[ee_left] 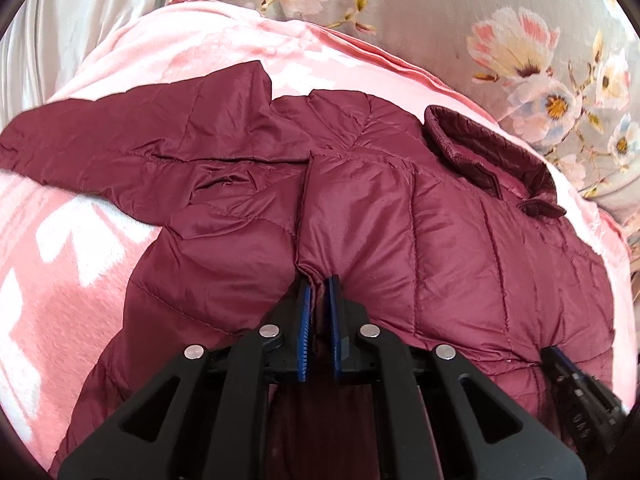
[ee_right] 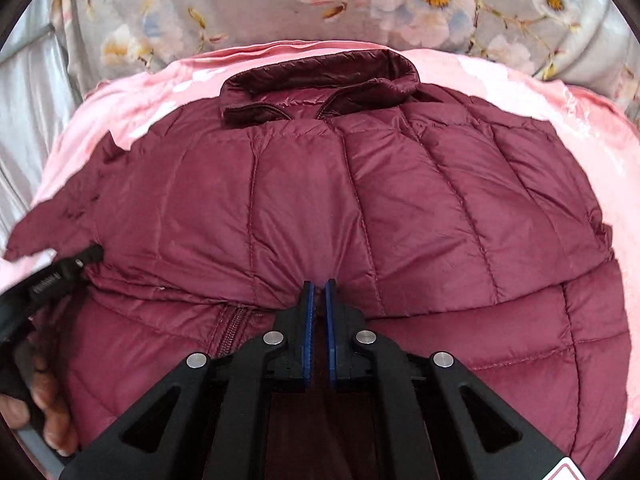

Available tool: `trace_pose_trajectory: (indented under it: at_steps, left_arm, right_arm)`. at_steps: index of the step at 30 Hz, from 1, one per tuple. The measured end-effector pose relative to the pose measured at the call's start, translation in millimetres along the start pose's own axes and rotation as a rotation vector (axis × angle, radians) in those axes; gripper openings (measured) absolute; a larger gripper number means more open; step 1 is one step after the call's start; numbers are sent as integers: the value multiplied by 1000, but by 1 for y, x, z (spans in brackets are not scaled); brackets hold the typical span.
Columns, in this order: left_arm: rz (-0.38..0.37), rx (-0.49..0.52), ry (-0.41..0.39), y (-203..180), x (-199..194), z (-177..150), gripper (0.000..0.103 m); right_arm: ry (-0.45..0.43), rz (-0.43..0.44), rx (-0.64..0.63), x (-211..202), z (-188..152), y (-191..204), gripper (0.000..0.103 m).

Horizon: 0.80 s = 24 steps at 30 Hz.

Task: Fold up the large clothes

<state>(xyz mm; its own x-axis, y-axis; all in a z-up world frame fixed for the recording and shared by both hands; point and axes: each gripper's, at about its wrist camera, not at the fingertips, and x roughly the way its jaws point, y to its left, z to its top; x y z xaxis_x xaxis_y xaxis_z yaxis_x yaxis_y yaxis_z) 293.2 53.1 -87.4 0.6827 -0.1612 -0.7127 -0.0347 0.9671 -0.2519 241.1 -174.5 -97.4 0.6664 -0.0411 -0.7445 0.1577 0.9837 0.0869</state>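
Maroon jacket [ee_right: 320, 208] pinched in both tools, on pink blanket [ee_left: 60, 248]

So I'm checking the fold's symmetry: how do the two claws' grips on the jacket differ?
The left claw pinches beside the jacket sleeve; the right claw pinches the quilted body below the collar. The right grip sits near the zipper; the left grip doesn't. Both are shut on fabric.

you have a pink blanket [ee_left: 60, 240] with white pattern underneath; grey floral bedding [ee_right: 240, 8] at twelve o'clock, silvery fabric [ee_left: 80, 8] at ten.
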Motion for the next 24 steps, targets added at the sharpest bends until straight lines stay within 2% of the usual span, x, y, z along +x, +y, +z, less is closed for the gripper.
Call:
trace_pose_trajectory:
  at_steps: [3,4,5,6,7,8,11,14,16,19,22,24]
  left_arm:
    - [-57,-74,-12,14,-7,2,12]
    - [-76,-107,-21,21,-13,4,20]
    - [-83,-152,-38,34,-22,9,33]
    - [-83,-195,-64,47,-32,15,41]
    - [-75,-252,-113,69,-47,24,55]
    - [-58,-285,-139,85,-56,31,63]
    - [44,-400,-194,150,-79,61,76]
    - [201,-506,-235,225,-85,87,76]
    - [300,-549,-224,270,-81,101,76]
    - [378,-601,-201,320,-69,111,76]
    - [406,-653,-174,348,-54,116,75]
    - [372,-692,-175,364,-47,116,74]
  right_arm:
    - [-1,-19,-16,2,1,2,4]
    - [-1,-19,-15,0,0,3,4]
    - [-2,-21,-16,0,0,3,4]
    - [-2,-22,-17,0,0,3,4]
    - [-3,-20,-17,0,0,2,4]
    - [-4,-14,-12,-1,0,1,4]
    - [-17,3,11,-7,0,-3,5]
    - [-42,36,50,-27,-9,-7,11]
    - [-64,59,64,-41,-20,-5,12]
    - [-71,54,45,-47,-31,0,20]
    - [-37,19,35,-40,-35,4,20]
    - [-32,4,26,-38,-35,7,21]
